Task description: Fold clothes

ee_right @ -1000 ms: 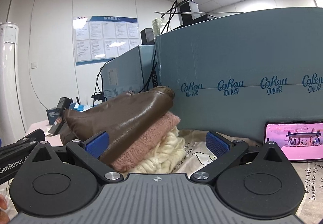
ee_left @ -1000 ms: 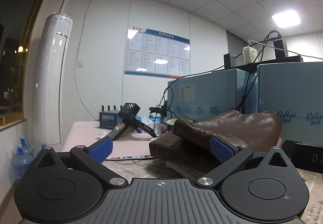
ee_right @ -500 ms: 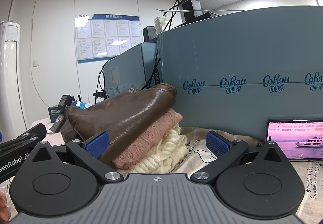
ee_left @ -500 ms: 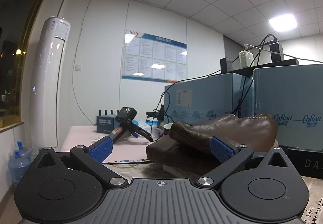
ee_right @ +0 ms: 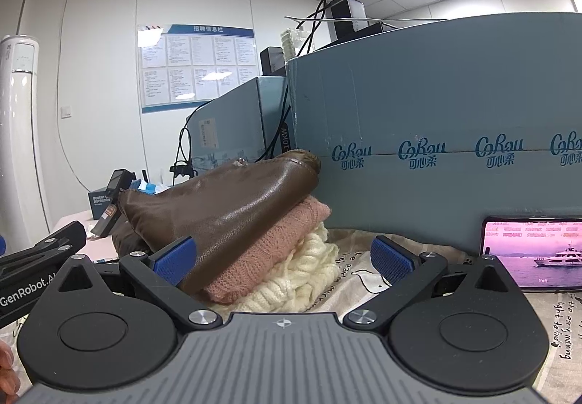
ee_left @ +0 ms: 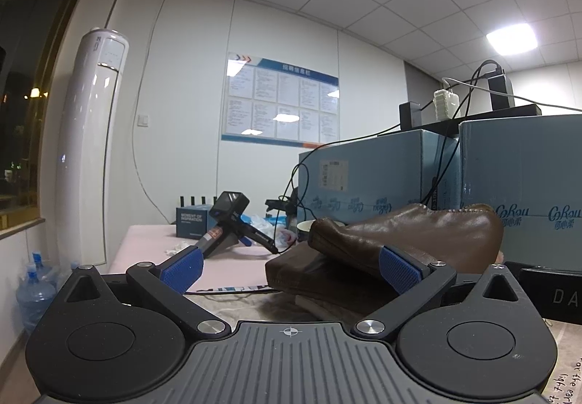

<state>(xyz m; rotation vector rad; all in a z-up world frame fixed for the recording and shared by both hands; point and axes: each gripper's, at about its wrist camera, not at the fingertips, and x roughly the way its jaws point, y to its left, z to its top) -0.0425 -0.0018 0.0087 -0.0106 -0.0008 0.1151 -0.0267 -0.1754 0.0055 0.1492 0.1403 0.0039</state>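
A folded brown leather garment (ee_right: pixel 232 200) lies on top of a pink knit (ee_right: pixel 276 251) and a cream knit (ee_right: pixel 298 276), stacked on a printed cloth (ee_right: pixel 349 265). The same brown garment (ee_left: pixel 407 240) shows in the left wrist view. My right gripper (ee_right: pixel 283 258) is open and empty, just in front of the stack. My left gripper (ee_left: pixel 291 267) is open and empty, facing the stack's left end. The left gripper's body (ee_right: pixel 32 269) shows at the left edge of the right wrist view.
Blue cardboard boxes (ee_right: pixel 436 134) stand right behind the stack. A phone (ee_right: pixel 534 254) with a lit screen leans against them at the right. A spare handheld gripper (ee_left: pixel 229 222) and a small box (ee_left: pixel 192 220) lie on the pink table (ee_left: pixel 152 244). A tall white air conditioner (ee_left: pixel 91 149) stands at the left.
The left wrist view has tilted upward a little, so the stack sits lower in it. The right gripper has barely moved. Both grippers stay open.
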